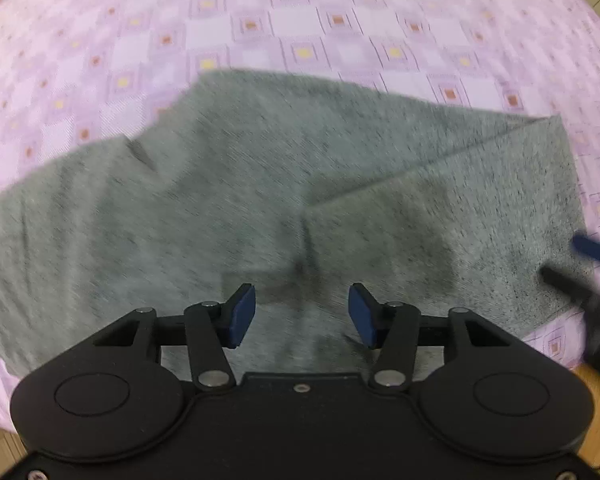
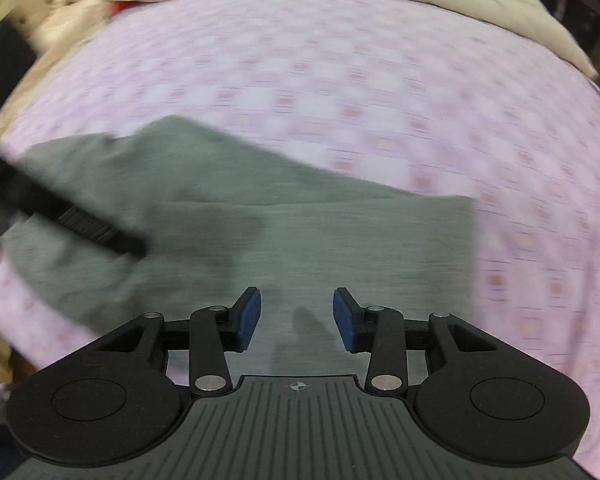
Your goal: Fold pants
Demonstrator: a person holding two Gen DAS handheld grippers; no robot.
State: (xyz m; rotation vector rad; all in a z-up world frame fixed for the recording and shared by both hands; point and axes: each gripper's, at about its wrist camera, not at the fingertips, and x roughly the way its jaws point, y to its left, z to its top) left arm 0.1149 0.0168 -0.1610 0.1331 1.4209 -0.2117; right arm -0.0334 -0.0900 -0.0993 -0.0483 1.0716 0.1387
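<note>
With both the left gripper point(image 1: 302, 316) and right gripper point(image 2: 297, 314) open and empty over the seemingly half-folded pants point(image 1: 260, 184), we should pinch both layers at the near edge.

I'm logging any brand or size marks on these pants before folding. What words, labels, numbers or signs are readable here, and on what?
No readable text in either view.
Gray pants: no tag, label or print visible.
Pink bedsheet: only a pattern of squares, no lettering.
Right gripper: a small crosshair mark on its body, a symbol, no letters or numbers.
Both views are motion-blurred, so fine print would not show.
</note>
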